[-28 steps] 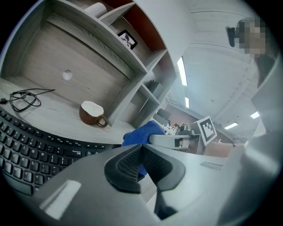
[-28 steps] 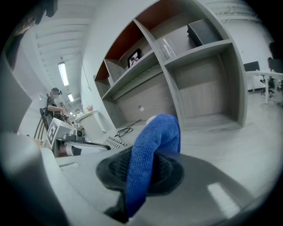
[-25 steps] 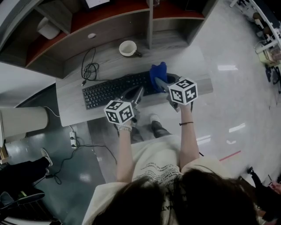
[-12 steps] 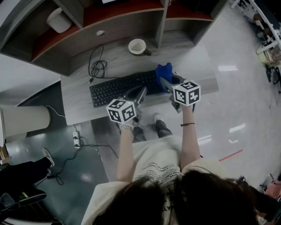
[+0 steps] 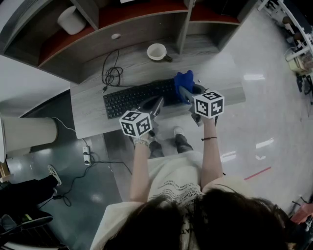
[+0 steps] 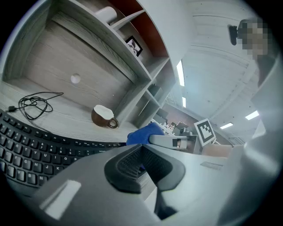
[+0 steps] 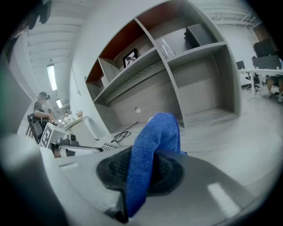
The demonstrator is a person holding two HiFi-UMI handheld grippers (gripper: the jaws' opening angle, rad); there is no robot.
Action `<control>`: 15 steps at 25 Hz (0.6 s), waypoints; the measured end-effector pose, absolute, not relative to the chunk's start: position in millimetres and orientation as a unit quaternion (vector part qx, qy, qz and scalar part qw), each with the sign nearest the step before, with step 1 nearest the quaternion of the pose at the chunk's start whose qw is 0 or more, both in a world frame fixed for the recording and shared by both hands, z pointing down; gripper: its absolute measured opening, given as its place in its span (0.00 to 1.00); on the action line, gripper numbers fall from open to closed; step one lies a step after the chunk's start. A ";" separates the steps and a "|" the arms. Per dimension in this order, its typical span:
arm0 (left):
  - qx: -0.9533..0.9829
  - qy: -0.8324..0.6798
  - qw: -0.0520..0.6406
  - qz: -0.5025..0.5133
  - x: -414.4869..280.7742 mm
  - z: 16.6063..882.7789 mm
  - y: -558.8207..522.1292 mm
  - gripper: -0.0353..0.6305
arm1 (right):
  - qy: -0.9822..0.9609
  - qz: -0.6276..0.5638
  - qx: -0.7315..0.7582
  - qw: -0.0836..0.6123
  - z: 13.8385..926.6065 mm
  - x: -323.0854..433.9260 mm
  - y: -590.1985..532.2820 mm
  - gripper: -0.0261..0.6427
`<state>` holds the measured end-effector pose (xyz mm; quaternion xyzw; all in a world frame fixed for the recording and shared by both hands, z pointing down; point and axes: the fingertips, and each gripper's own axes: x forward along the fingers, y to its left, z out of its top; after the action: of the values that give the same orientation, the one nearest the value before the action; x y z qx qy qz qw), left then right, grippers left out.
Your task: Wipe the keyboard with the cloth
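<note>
The cloth (image 7: 152, 145) is thick, fuzzy blue towelling with a nubbly weave. The fingers (image 7: 212, 190) of the right gripper (image 7: 140, 170) are smooth, matt grey plastic with black, finely ribbed pads (image 7: 170, 170). The keyboard (image 5: 139, 97) is matt black plastic. The desk (image 5: 93, 119) shows pale grey, matt wood grain. The mug (image 6: 104, 116) at its far side looks glazed, glossy brown. The floor (image 5: 264, 97) on the right is polished and reflects lights.

My head camera swung a touch: the desk (image 5: 93, 119), keyboard (image 5: 137, 97) and mug (image 5: 157, 51) slid right in frame, and the white pot (image 5: 71, 20) on the shelf (image 5: 137, 12) moved up-right.
</note>
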<state>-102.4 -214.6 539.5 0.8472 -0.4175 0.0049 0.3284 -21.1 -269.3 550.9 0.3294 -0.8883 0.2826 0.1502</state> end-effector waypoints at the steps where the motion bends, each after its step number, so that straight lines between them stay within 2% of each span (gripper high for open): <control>1: 0.847 -0.417 0.328 0.005 -103.8 539.4 -214.5 0.06 | -0.889 0.283 0.328 0.150 550.6 -23.4 -269.1 0.13; 15: 0.845 -0.419 0.331 0.008 -127.9 542.6 -209.0 0.06 | -0.891 0.284 0.322 0.148 552.9 -48.8 -261.9 0.13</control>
<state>-127.9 -209.0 542.6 0.8452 -0.4193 0.0079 0.3312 -48.8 -261.9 552.9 0.3219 -0.8908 0.2842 0.1482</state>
